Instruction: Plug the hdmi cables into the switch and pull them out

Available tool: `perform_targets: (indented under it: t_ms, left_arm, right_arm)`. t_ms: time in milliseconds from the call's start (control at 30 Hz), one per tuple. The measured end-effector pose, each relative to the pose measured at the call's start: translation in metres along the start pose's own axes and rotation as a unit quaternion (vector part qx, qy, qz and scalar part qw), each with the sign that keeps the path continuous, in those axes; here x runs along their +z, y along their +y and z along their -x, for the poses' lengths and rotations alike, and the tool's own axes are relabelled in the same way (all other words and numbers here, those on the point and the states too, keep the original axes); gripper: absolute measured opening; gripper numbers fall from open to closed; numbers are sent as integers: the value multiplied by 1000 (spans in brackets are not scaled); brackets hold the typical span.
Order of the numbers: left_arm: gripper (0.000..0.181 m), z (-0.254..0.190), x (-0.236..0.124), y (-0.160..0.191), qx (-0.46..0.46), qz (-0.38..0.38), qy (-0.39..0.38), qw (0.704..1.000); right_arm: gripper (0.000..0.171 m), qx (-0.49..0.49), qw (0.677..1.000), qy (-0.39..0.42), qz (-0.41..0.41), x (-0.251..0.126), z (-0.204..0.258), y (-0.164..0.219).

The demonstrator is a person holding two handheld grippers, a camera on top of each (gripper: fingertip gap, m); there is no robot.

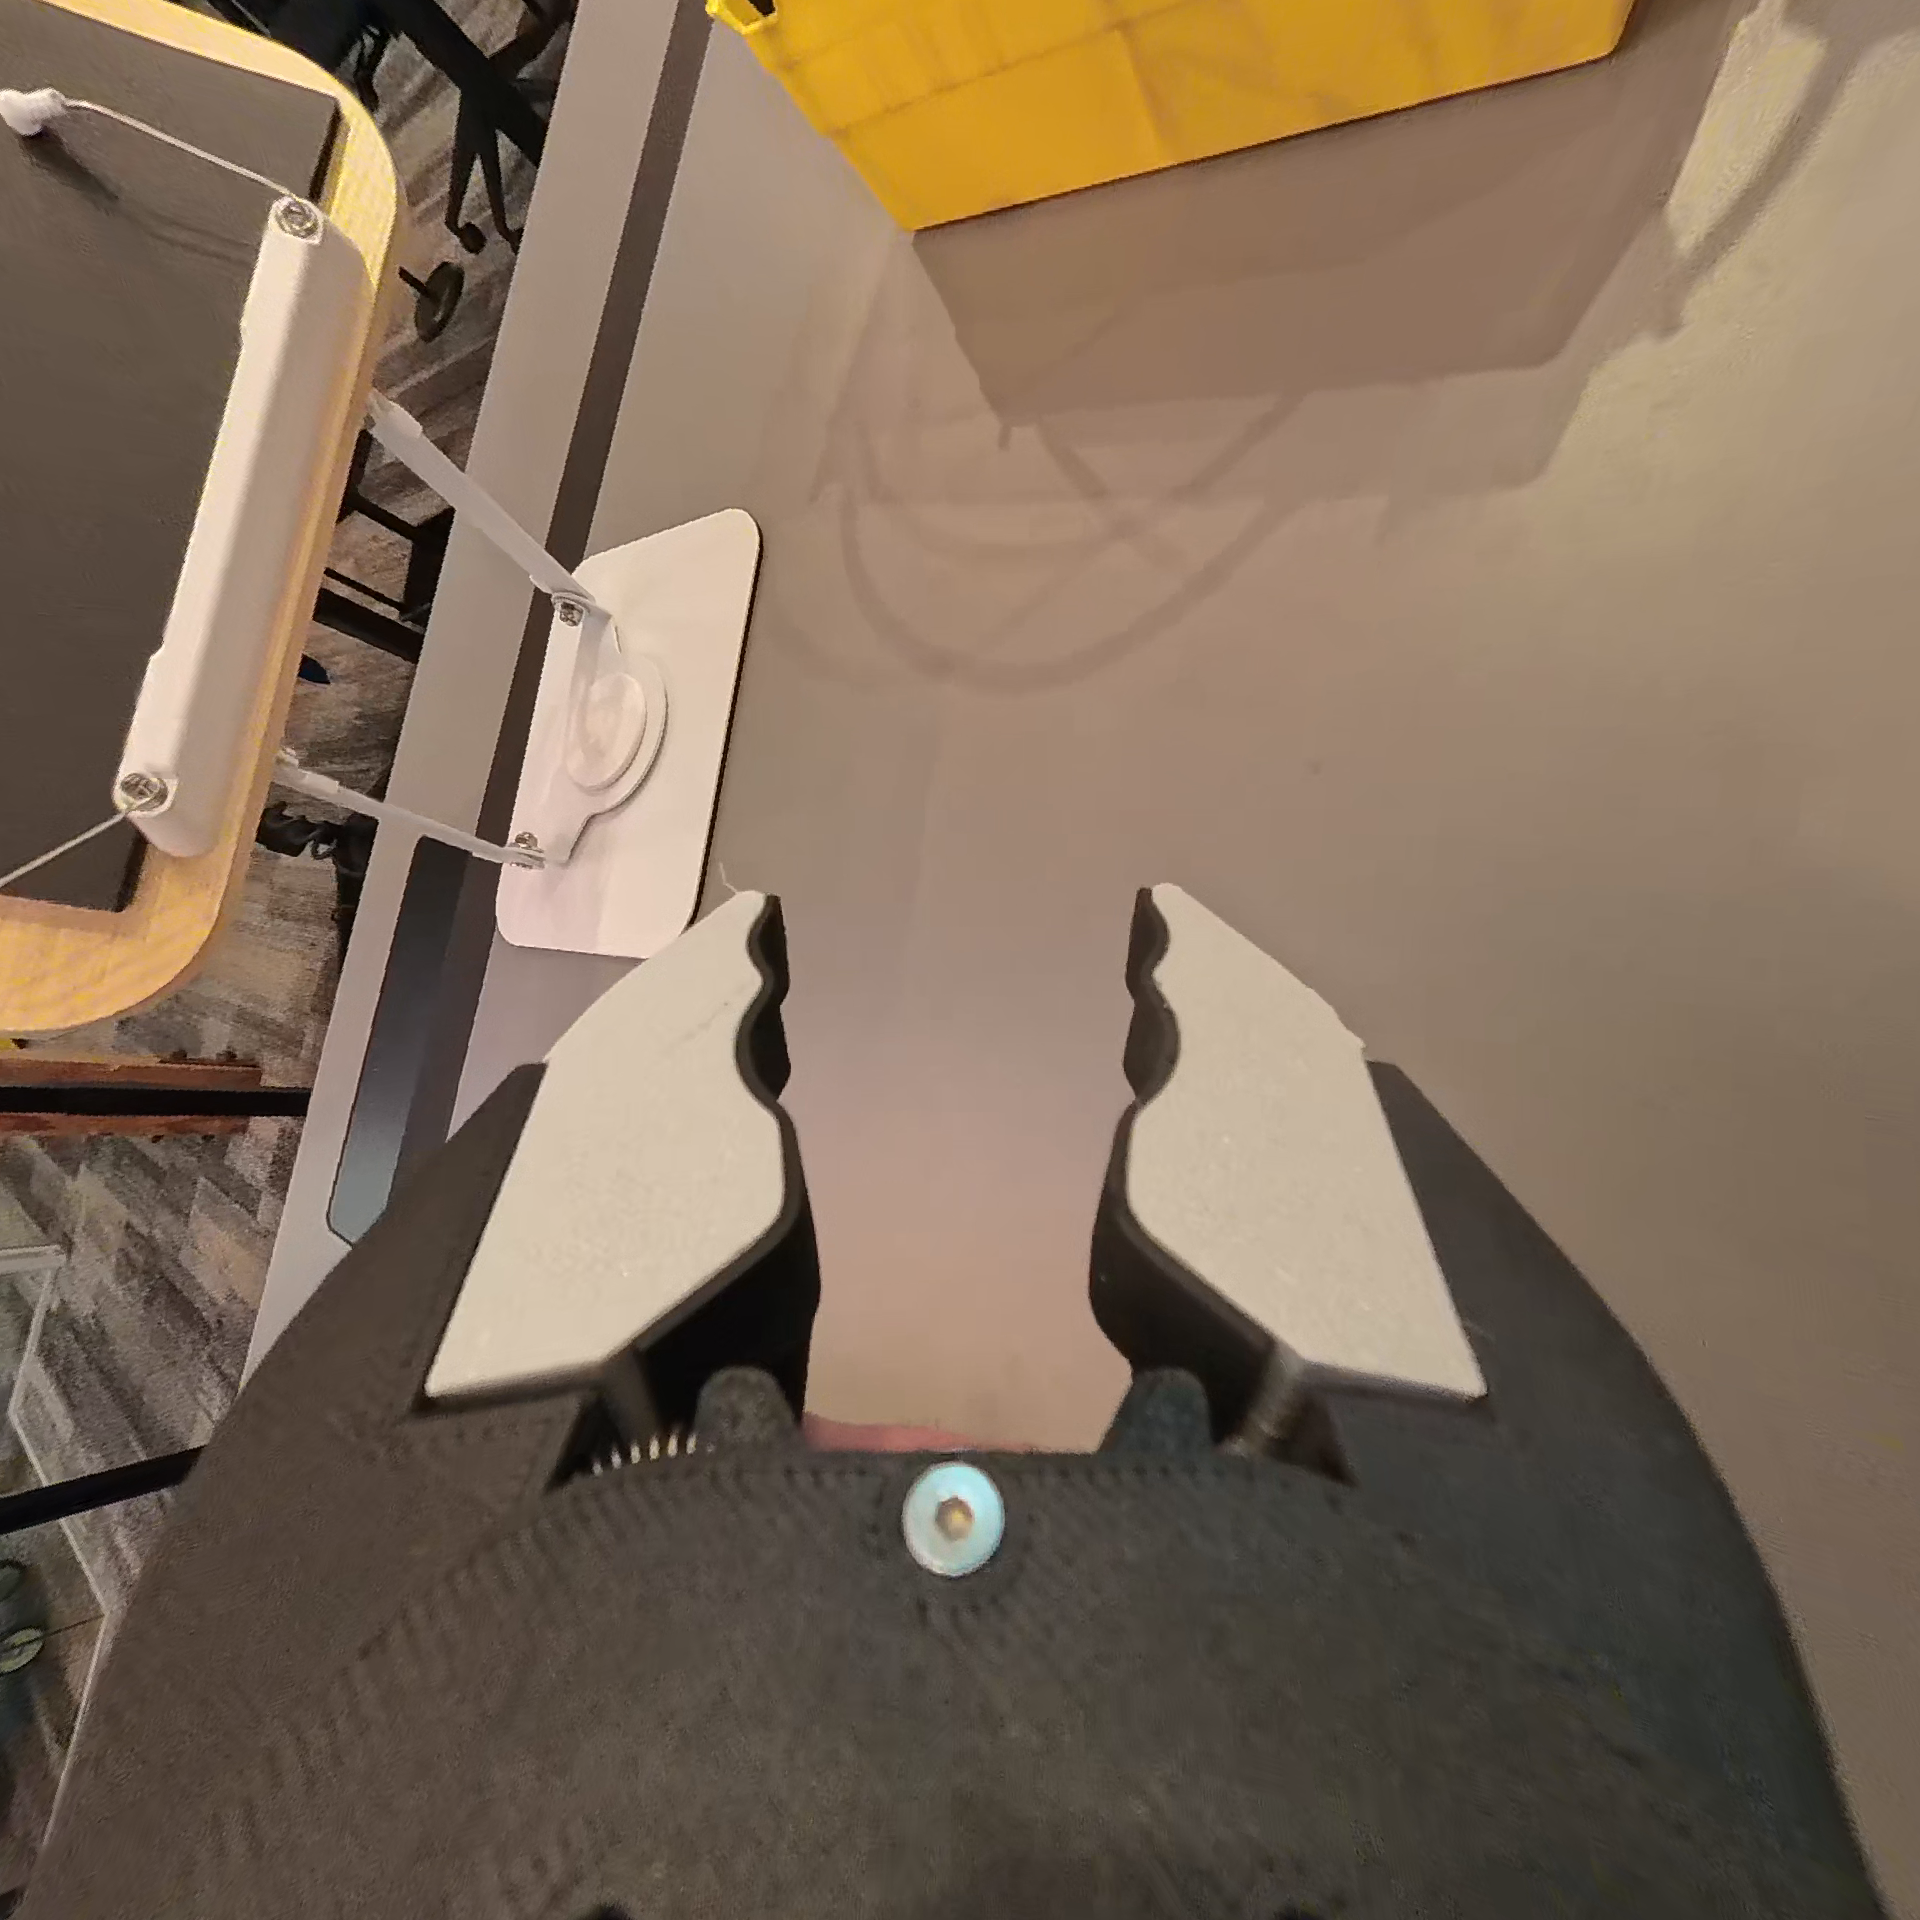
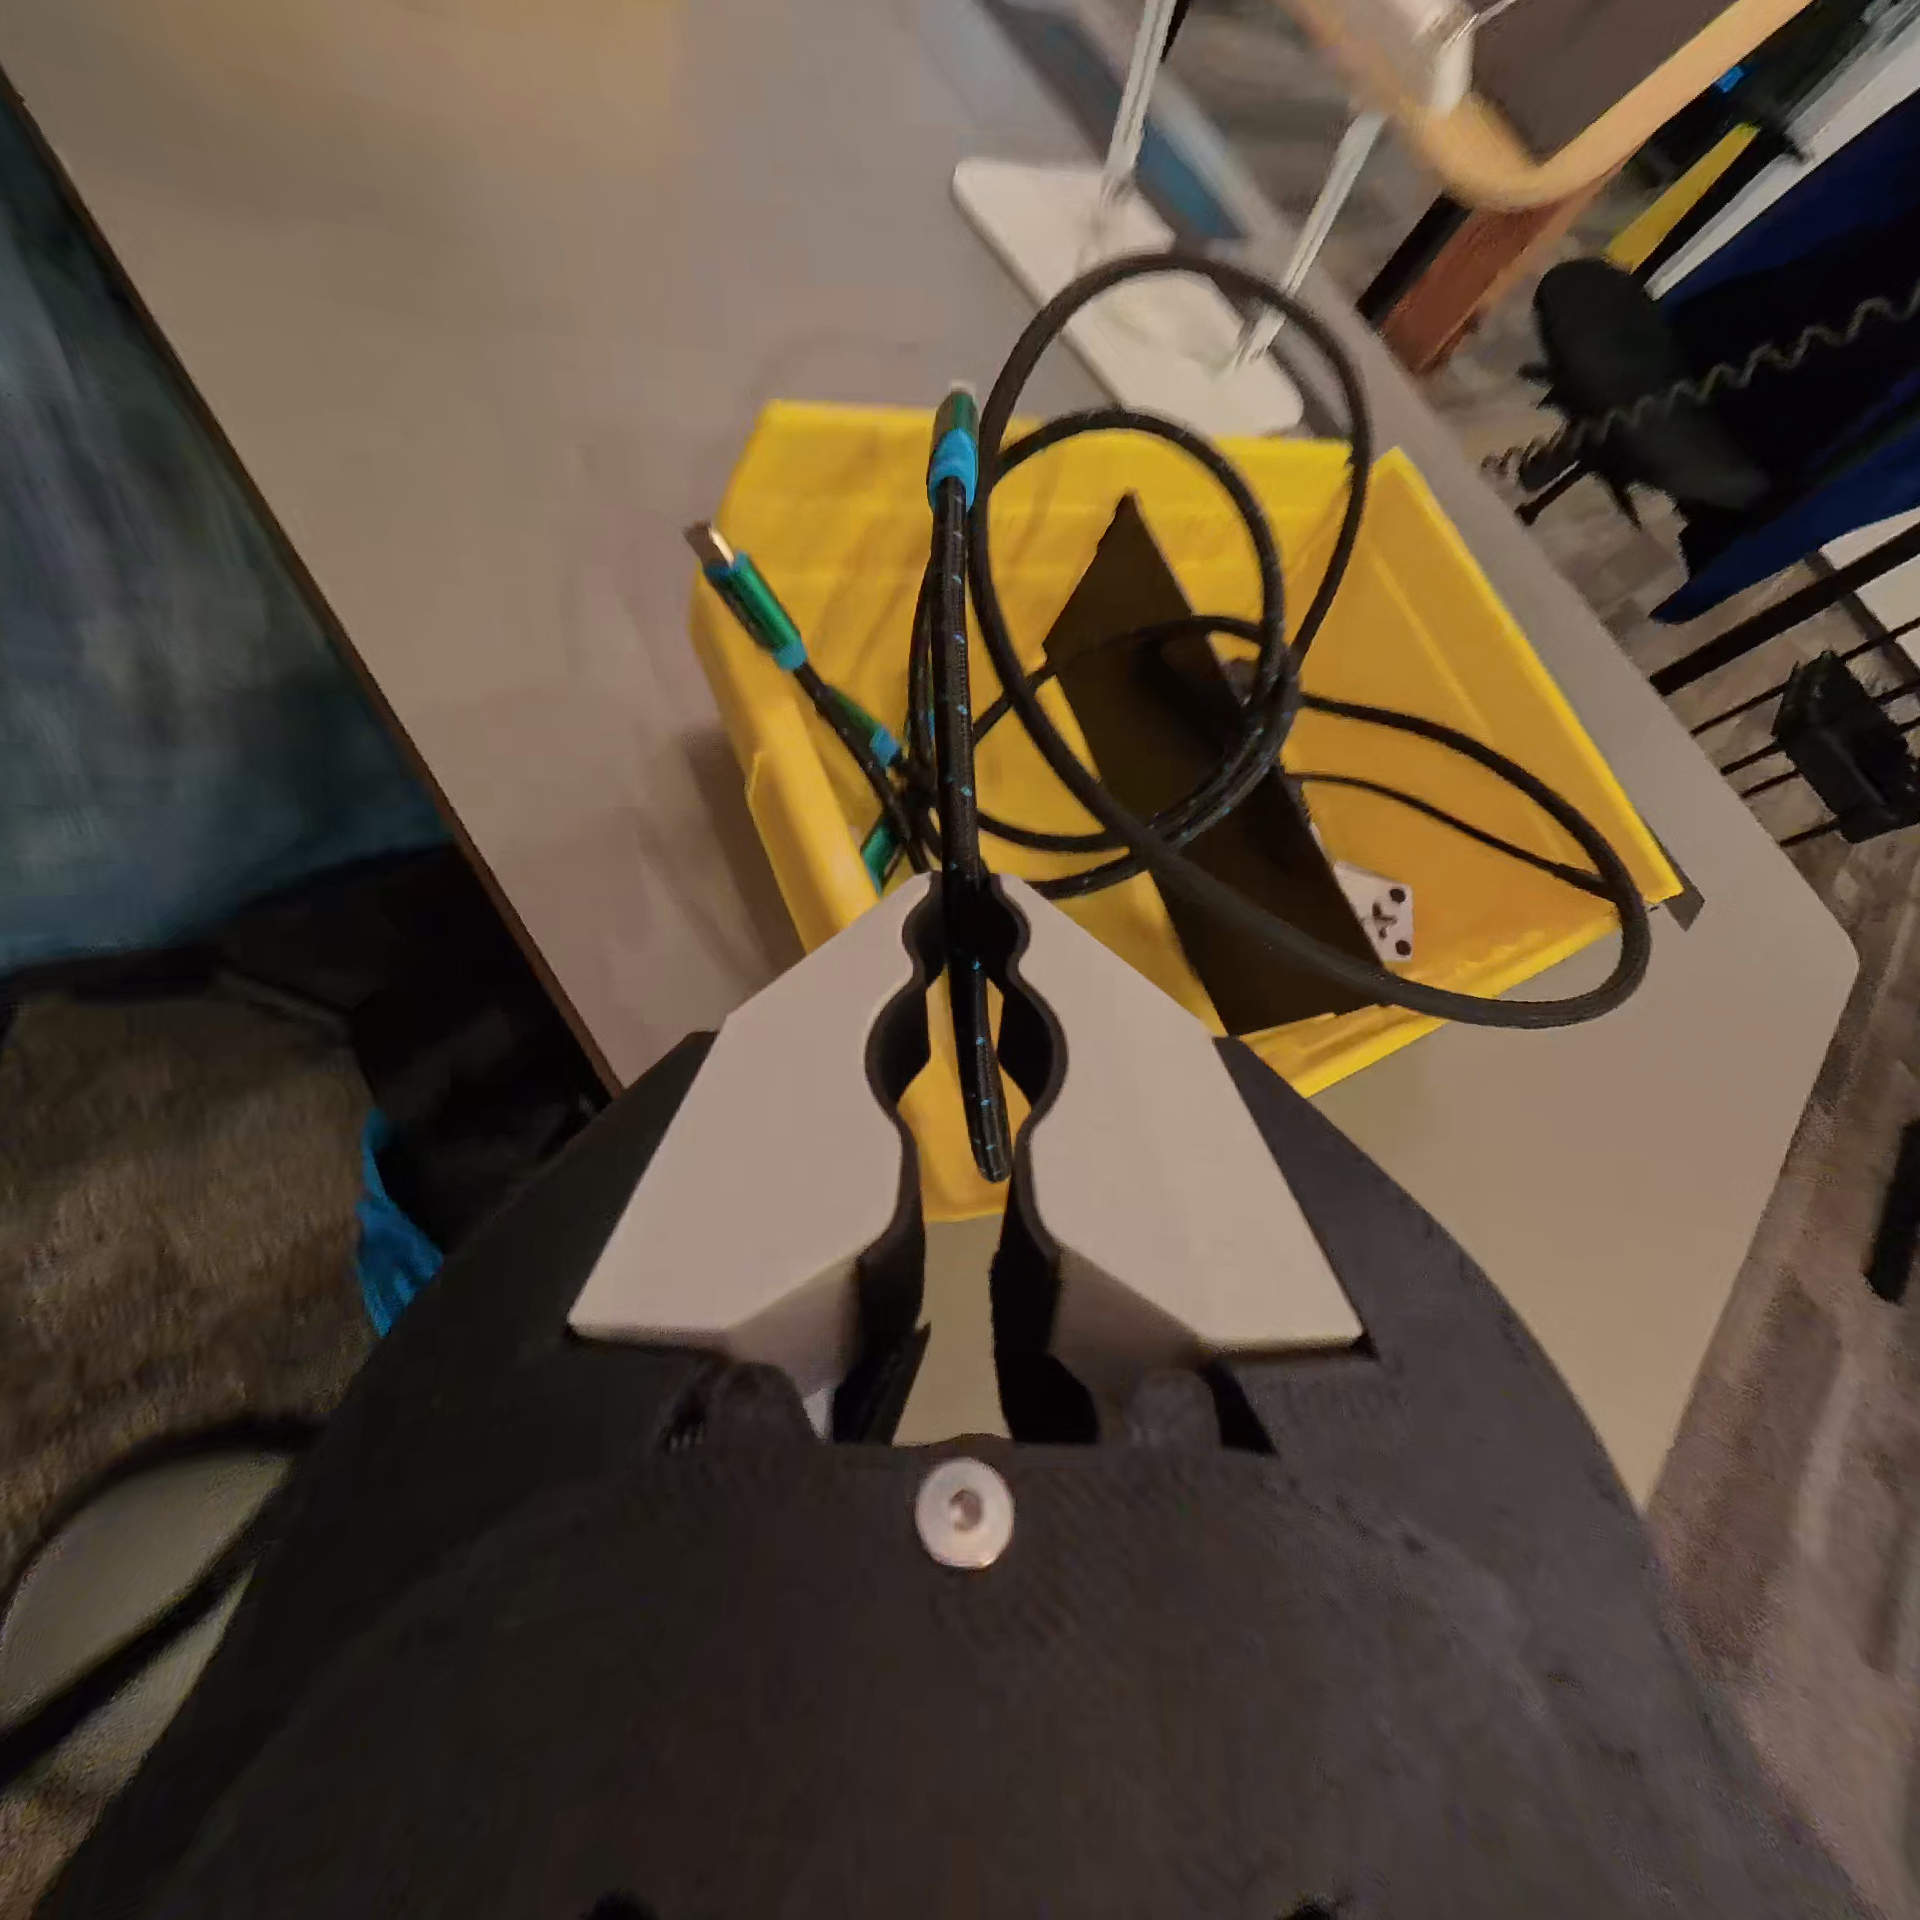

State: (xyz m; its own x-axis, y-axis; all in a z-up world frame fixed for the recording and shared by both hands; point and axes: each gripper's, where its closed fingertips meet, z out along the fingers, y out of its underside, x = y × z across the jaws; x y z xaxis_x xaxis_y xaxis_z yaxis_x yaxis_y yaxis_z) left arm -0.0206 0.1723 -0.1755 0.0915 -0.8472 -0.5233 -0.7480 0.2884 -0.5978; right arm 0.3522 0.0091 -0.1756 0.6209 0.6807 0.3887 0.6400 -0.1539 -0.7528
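Observation:
My right gripper (image 2: pixel 961 899) is shut on a black braided HDMI cable (image 2: pixel 951 675) and holds it above a yellow bin (image 2: pixel 1455 665). The cable's green and blue plug (image 2: pixel 951 442) points up and away, and its length loops over the bin. A second HDMI plug (image 2: pixel 748 603) sticks out over the bin's left rim. A dark upright divider (image 2: pixel 1174 717) stands inside the bin; I cannot make out the switch. My left gripper (image 1: pixel 956 925) is open and empty over the bare grey table (image 1: pixel 1351 831). The yellow bin (image 1: pixel 1143 94) shows at the top of the left wrist view.
A white stand base (image 1: pixel 655 717) with two thin rods sits at the table's left edge and carries a wood-framed panel (image 1: pixel 301 436). It also shows in the right wrist view (image 2: pixel 1132 270). Cable shadows lie on the table. Chairs and carpet lie beyond the table edge. The gap from one gripper's tips to the other's is roughly 40 cm.

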Motion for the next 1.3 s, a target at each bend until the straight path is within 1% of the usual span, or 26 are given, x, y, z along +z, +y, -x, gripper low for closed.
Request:
perform_targets:
  t_ms: [133,333,467,500,633,700,767,833,900,967,1067,1133,1167,1233,1300]
  left_arm:
    - [63,-4,3,-1,6,3,4,1000]
    - [63,-5,3,-3,6,1,4,1000]
    - [63,-6,3,-2,9,3,6,1000]
    - [63,-7,3,-2,9,3,6,1000]
    - [63,-5,1,-2,9,2,3,1000]
    - [63,-3,0,-2,7,1,2,1000]
    - [63,-3,0,-2,7,1,2,1000]
    - [63,-4,1,-1,8,2,4,1000]
    - [63,-6,1,-1,10,4,6,1000]
    - [63,-5,1,-1,9,4,5,1000]
    - [63,-4,2,0,5,2,7,1000]
    - [63,-6,3,1,4,4,11,1000]
    - [64,-7,4,2,5,6,12,1000]
    - [65,-8,5,5,9,12,13,1000]
    - [65,-6,2,6,8,13,9,1000]
  right_arm:
    - [3,-52,994,-10,94,16,7,9]
    - [3,-29,985,-8,172,29,-5,14]
    - [3,20,968,12,250,44,-22,26]
    - [3,43,967,29,250,46,-32,24]
    - [4,148,957,31,248,55,-52,28]
    - [4,178,950,31,252,56,-62,32]
    - [3,206,939,30,275,58,-72,43]
    - [3,238,929,13,283,66,-78,53]
    - [3,233,927,19,293,71,-90,58]
    - [3,216,921,21,323,74,-94,64]
    - [4,199,912,3,359,81,-93,70]
    - [5,170,898,-10,406,87,-89,84]
    - [6,159,895,-18,416,93,-87,90]
    - [8,157,894,-23,419,99,-85,94]
    - [10,152,895,-16,419,95,-86,90]
